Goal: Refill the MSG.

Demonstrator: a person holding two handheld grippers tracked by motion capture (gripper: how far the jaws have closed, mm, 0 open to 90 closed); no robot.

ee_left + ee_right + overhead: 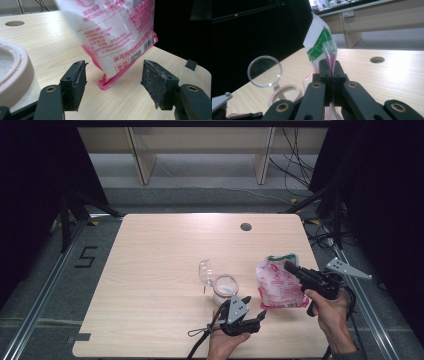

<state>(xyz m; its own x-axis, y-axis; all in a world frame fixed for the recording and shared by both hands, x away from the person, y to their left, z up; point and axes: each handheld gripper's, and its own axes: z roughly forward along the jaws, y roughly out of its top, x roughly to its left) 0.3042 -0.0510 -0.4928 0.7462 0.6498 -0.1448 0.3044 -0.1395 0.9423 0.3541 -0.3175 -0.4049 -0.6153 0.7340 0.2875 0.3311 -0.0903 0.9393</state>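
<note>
A pink and white plastic bag (278, 285) with a green top edge stands on the table at the right, holding white powder. My right gripper (288, 265) is shut on the bag's upper edge (329, 53), with the film pinched between its jaws (331, 66). A small clear jar (224, 289) with white contents stands left of the bag, its hinged lid (205, 271) flipped open. My left gripper (255, 305) is open near the table's front edge, between jar and bag. In the left gripper view the bag's bottom corner (108, 83) rests on the wood beyond the open jaws (114, 67), untouched by them.
The jar's rim (15, 72) sits close to my left jaw. A cable hole (245, 226) lies at the table's (150, 270) far side. The table's right edge is just behind the bag. Wooden shelving and loose cables stand on the floor beyond.
</note>
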